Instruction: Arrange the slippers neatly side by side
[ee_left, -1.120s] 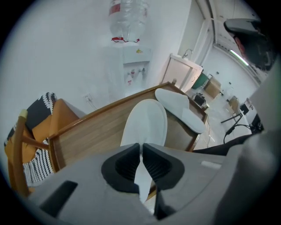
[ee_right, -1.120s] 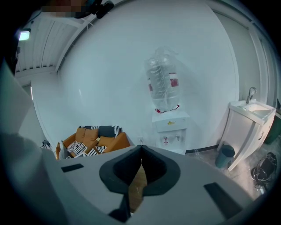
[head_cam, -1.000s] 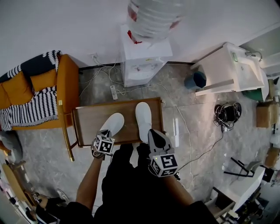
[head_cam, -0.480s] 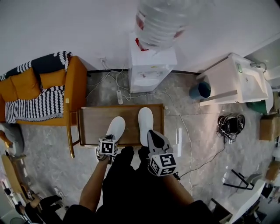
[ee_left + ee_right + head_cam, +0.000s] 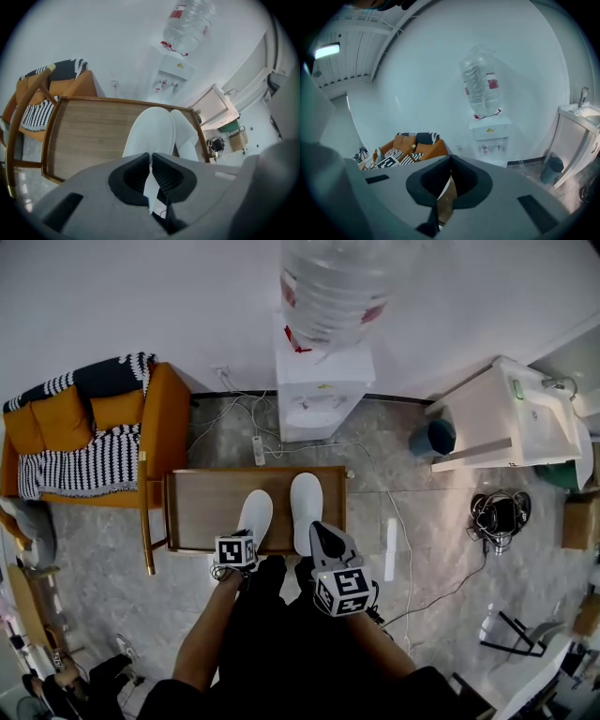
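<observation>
Two white slippers lie toes-away on a low wooden table [image 5: 202, 507]. The left slipper [image 5: 254, 517] is almost parallel to the right slipper [image 5: 307, 505], with a narrow gap between them. My left gripper [image 5: 239, 540] is at the left slipper's heel. In the left gripper view its jaws are pinched on that slipper's [image 5: 151, 131] thin white heel rim, with the other slipper [image 5: 186, 133] just to the right. My right gripper [image 5: 316, 528] hovers over the right slipper's heel, shut with nothing in it, and faces the wall in its own view [image 5: 450, 161].
A water dispenser [image 5: 323, 381] stands against the wall behind the table, with a power strip and cables [image 5: 258, 448] on the floor. An orange chair with a striped throw [image 5: 94, 442] is at the left. A blue bin [image 5: 433, 437] and a white sink cabinet [image 5: 511, 413] are at the right.
The left slipper has swung from a slant to nearly parallel with the right one, its heel carried rightward by my left gripper. The right gripper stayed in place.
</observation>
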`<action>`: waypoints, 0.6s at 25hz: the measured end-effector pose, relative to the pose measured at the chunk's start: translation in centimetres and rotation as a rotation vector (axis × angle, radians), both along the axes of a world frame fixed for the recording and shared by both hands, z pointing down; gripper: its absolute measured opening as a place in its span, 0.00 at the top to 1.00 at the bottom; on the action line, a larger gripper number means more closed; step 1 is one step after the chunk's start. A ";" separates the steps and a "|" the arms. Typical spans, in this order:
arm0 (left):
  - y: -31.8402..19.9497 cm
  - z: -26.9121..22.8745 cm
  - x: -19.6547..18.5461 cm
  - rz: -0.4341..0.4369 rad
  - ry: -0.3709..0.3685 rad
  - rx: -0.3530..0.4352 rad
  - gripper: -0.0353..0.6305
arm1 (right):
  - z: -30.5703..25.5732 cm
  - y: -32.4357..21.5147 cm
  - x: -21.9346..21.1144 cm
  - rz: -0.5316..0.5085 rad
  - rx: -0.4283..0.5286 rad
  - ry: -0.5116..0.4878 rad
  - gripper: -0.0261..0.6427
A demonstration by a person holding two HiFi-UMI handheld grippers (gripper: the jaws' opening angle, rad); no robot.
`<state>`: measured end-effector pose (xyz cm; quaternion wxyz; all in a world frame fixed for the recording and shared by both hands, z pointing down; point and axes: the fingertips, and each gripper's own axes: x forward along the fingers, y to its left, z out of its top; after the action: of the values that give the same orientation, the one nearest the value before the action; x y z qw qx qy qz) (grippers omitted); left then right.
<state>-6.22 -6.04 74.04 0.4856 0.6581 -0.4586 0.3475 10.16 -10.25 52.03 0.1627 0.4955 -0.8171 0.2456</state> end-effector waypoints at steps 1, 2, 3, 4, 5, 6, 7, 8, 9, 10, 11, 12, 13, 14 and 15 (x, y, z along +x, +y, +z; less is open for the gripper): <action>-0.2 0.0 0.3 -0.008 0.002 -0.002 0.90 | 0.3 0.0 0.2 -0.003 -0.005 0.003 0.94; -0.4 0.0 0.7 -0.014 0.005 -0.002 0.90 | 0.6 0.0 0.4 -0.006 -0.009 0.006 0.94; -0.6 0.1 1.0 -0.020 0.007 -0.002 0.90 | 0.8 -0.1 0.6 -0.009 -0.013 0.008 0.94; -0.8 0.1 1.3 -0.026 0.010 -0.005 0.90 | 1.0 -0.1 0.7 -0.012 -0.017 0.009 0.94; -1.0 0.1 1.5 -0.031 0.013 -0.007 0.90 | 1.1 -0.2 0.9 -0.016 -0.021 0.009 0.94; -1.2 0.1 1.8 -0.034 0.015 -0.009 0.90 | 1.2 -0.3 1.0 -0.020 -0.023 0.009 0.94; -1.4 0.1 2.0 -0.036 0.016 -0.010 0.90 | 1.3 -0.4 1.2 -0.023 -0.025 0.009 0.94; -1.6 0.2 2.2 -0.038 0.015 -0.011 0.90 | 1.4 -0.5 1.4 -0.025 -0.026 0.009 0.94; -1.8 0.3 2.4 -0.041 0.014 -0.013 0.90 | 1.6 -0.6 1.6 -0.026 -0.027 0.009 0.94; -1.9 0.4 2.6 -0.047 0.013 -0.016 0.90 | 1.7 -0.7 1.8 -0.026 -0.029 0.009 0.94; -2.1 0.6 2.8 -0.054 0.013 -0.020 0.90 | 1.8 -0.8 2.1 -0.025 -0.032 0.009 0.94; -2.3 0.8 3.0 -0.063 0.013 -0.025 0.90 | 1.9 -1.0 2.3 -0.023 -0.034 0.008 0.94; -2.4 1.0 3.2 -0.071 0.014 -0.031 0.90 | 2.0 -1.1 2.6 -0.022 -0.037 0.007 0.94; -2.6 1.3 3.4 -0.082 0.017 -0.037 0.90 | 2.0 -1.3 2.8 -0.020 -0.038 0.007 0.94; -2.7 1.6 3.6 -0.095 0.023 -0.047 0.90 | 2.1 -1.5 3.0 -0.019 -0.040 0.006 0.94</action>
<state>-2.57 -8.79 75.63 0.5221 0.6279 -0.4755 0.3272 13.15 -11.74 54.11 0.1771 0.4851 -0.8162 0.2589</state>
